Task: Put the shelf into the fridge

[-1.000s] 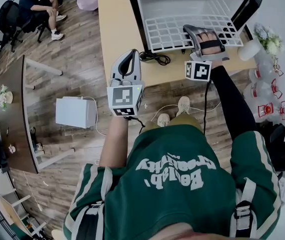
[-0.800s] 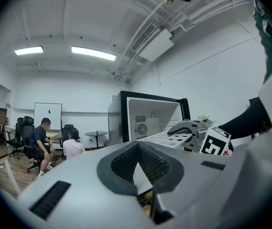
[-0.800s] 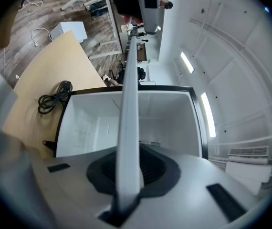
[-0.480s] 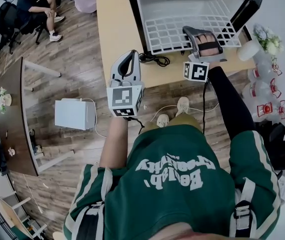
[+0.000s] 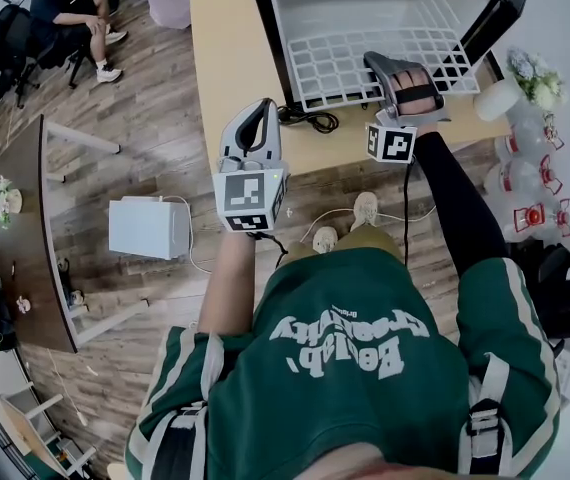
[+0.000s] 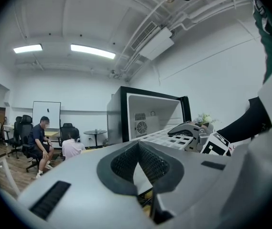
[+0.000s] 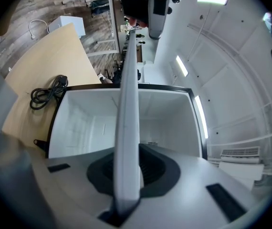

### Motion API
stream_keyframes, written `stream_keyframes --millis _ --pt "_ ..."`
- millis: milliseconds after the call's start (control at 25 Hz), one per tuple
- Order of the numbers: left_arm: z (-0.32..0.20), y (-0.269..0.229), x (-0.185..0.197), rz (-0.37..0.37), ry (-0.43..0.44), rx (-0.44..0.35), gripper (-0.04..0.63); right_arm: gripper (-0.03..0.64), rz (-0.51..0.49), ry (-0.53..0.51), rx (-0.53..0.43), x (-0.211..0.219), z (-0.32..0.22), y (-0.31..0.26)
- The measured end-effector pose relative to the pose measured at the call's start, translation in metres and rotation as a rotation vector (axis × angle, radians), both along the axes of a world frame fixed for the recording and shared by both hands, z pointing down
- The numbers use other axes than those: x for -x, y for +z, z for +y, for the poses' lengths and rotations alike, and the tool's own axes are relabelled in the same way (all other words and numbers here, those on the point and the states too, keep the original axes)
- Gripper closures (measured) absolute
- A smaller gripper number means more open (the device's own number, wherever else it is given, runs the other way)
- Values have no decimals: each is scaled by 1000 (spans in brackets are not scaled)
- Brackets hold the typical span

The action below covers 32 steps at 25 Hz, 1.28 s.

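The shelf (image 5: pixel 365 63) is a white wire grid of small square cells with a plain frame. It lies level, its far part in the open mouth of the fridge (image 5: pixel 365 8) and its near edge still out over the bench (image 5: pixel 230 58). The right gripper (image 5: pixel 377 63) is clamped on that near edge, towards the shelf's right side.

The head view shows the full grid pattern from above. It also shows the fridge's white inside, its black casing with the door swung out to the right, and a coiled black cable (image 5: pixel 310 118) on the bench beside the fridge's lower left corner.

The right gripper view shows the shelf (image 7: pixel 128 104) only edge-on. It appears as a narrow white bar running from the right gripper (image 7: pixel 126 168) straight into the white cavity, with both pads pressed on its sides.

The left gripper (image 5: pixel 260 108) is held well apart from the shelf, at the bench's near edge. In the left gripper view its jaws (image 6: pixel 138 144) are together at the tips with nothing between them. This view also sees the shelf (image 6: pixel 162 136) from the side, jutting level out of the fridge towards the right gripper. Behind are people seated in the room (image 6: pixel 40 142), whom the right gripper view does not show.
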<state>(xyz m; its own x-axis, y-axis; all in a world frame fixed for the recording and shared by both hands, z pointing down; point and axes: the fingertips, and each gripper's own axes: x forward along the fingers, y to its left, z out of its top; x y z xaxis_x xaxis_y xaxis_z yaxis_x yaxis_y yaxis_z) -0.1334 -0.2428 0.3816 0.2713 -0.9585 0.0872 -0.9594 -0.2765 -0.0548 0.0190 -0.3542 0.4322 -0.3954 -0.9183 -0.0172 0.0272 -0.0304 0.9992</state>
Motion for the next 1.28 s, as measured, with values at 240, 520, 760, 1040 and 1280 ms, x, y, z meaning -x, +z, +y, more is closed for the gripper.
stream_keyframes --millis 240,520,760,1040,1280 --pt "-4 2 -2 -3 4 0 595 572 -1 9 -8 0 -2 -1" --pt "-13 4 -14 5 23 3 595 572 -2 9 8 0 -1 -2" --pt "-20 5 -19 5 24 6 595 572 -8 29 91 8 -27 -11" --pt "-26 7 -7 16 -9 10 595 572 -6 27 80 9 -42 -5" --pt "-36 12 0 18 -30 15 595 572 -4 28 73 14 -53 -2"
